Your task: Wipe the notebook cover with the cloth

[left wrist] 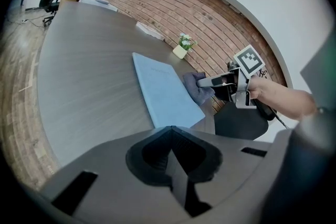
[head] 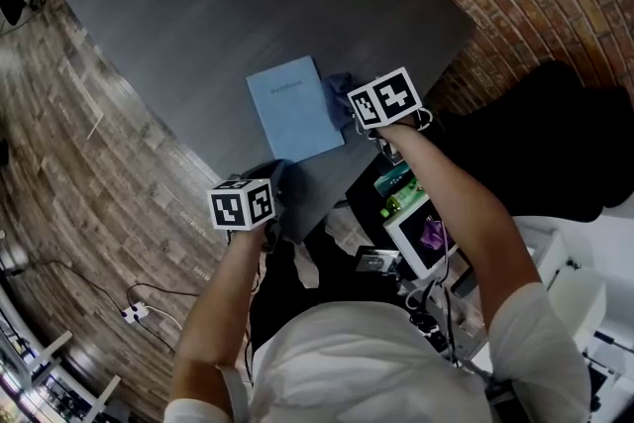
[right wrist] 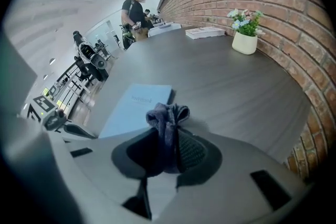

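Checking first: what is the right gripper point(right wrist: 169, 150) carrying at this moment?

— Its jaws are closing on the cloth point(right wrist: 166, 119). A small dark bunch is sticking out in front of them, and the rest is being squeezed between the pads.

And where is the notebook point(head: 294, 109) lying?

— It is lying flat and closed on the dark table point(head: 188, 5), near the near edge. The cloth is sitting just at its right edge, toward the far corner. Whether it is already pressing on the cover, I cannot tell.

What is the left gripper point(left wrist: 172, 135) doing?

— It is hovering at the near edge of the table, close to the near corner of the notebook. Its jaws are together and nothing is between them.

So how should the wiping be done well?

— I am thinking the bunch should be coming down onto the cover so that only fabric is touching, not the hard jaw tips. Then long strokes from right to left, with light pressure, row by row from far to near. The notebook is looking thin and loose, so it is probably going to slide. The left gripper could be pressing on the near corner to pin it while the other one is sweeping.
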Demonstrator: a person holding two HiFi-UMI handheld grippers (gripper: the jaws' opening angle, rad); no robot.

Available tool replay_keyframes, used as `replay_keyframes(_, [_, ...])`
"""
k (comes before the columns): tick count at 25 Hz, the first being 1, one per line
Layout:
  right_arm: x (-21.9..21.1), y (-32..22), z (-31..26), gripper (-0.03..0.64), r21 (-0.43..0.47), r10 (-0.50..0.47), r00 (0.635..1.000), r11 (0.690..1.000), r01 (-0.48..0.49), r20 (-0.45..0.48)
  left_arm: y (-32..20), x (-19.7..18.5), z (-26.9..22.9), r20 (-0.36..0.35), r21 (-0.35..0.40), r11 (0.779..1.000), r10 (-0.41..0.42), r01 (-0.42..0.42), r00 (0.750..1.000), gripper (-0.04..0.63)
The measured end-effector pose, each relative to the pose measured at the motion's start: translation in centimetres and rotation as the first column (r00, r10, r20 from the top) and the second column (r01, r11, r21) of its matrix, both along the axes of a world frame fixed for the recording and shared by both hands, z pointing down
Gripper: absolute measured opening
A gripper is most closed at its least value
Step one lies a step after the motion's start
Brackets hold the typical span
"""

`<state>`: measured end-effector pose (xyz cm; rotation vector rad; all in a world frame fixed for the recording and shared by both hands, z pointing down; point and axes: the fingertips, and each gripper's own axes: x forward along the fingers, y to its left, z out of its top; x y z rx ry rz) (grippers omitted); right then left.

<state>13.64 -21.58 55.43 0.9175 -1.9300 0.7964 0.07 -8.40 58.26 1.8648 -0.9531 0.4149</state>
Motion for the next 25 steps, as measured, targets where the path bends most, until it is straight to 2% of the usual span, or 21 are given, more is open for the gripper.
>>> replay_keyframes(5, [1.2, 0.0, -1.5, 0.101, 0.04, 0.002, 1.0, 0.999, -0.001, -0.025, 1.6, -1.1, 0.2, 0.011, -0.018, 1.0, -0.003, 0.003, 1.0, 0.008])
replay_keyframes(10, [0.3, 0.2, -2.9, 0.101, 0.06, 0.011, 1.0, 0.998, -0.011, 0.011, 2.9, -2.1, 0.5, 0.002, -0.045, 0.999, -0.011, 0.011, 1.0, 0.009])
replay_keyframes(14, [-2.1, 1.5, -3.6, 0.101, 0.05, -0.021, 0.997, 0.999, 0.017, 0.07, 3.2, -2.1, 0.2, -0.011, -0.049, 0.999, -0.006, 0.005, 1.0, 0.009])
replay_keyframes(20, [-6.9, 4.6, -2.7, 0.101, -0.014, -0.07, 0.985, 0.997, 0.073, 0.158, 4.0, -0.9, -0.1, -0.045, -0.058, 0.998, 0.038, -0.04, 0.998, 0.008])
replay_keyframes(25, [-10.5, 7.1, -1.8, 0.103, -0.067, -0.108, 0.97, 0.99, 0.125, 0.217, 4.8, -0.7, 1.0, -0.029, -0.111, 0.992, 0.064, -0.067, 0.998, 0.009])
